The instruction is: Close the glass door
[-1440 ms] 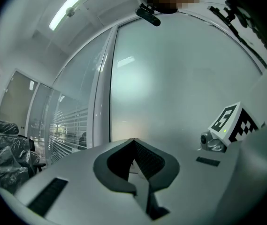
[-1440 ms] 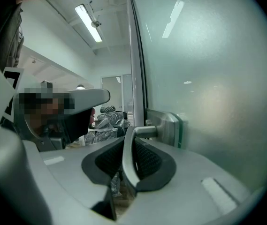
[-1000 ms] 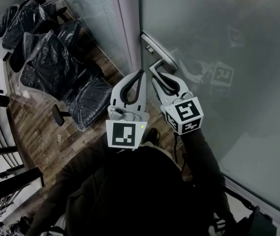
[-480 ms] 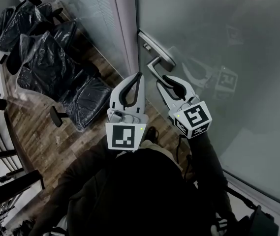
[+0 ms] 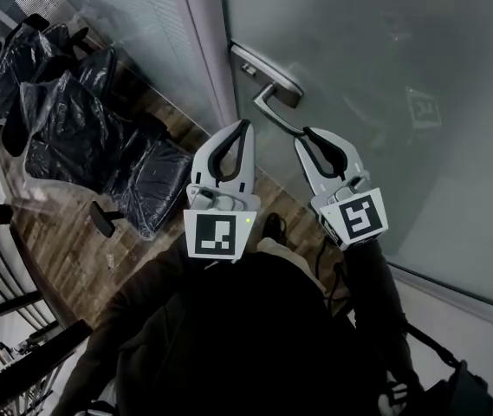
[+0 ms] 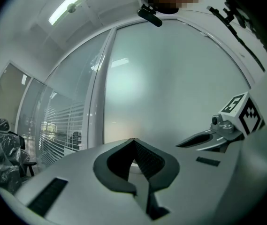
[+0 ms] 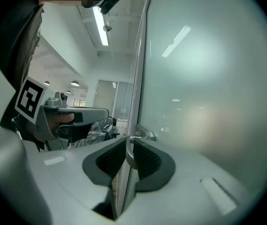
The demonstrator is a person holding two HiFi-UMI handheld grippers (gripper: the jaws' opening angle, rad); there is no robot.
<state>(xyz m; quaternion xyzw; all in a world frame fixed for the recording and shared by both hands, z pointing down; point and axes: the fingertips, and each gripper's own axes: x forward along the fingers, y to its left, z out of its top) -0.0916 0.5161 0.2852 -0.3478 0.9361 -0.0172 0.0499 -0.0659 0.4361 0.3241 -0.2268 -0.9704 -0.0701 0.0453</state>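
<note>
Two white handheld grippers are hanging in front of the frosted glass door. The right gripper is clamping its jaws on the tip of the silver metal lever handle, which is sitting at the door's left edge, just beside the grey upright frame post. The left gripper is hovering near that post, its jaws pressing together on nothing. Black plastic-wrapped office chairs are standing on the brown wooden floor at the left.
</note>
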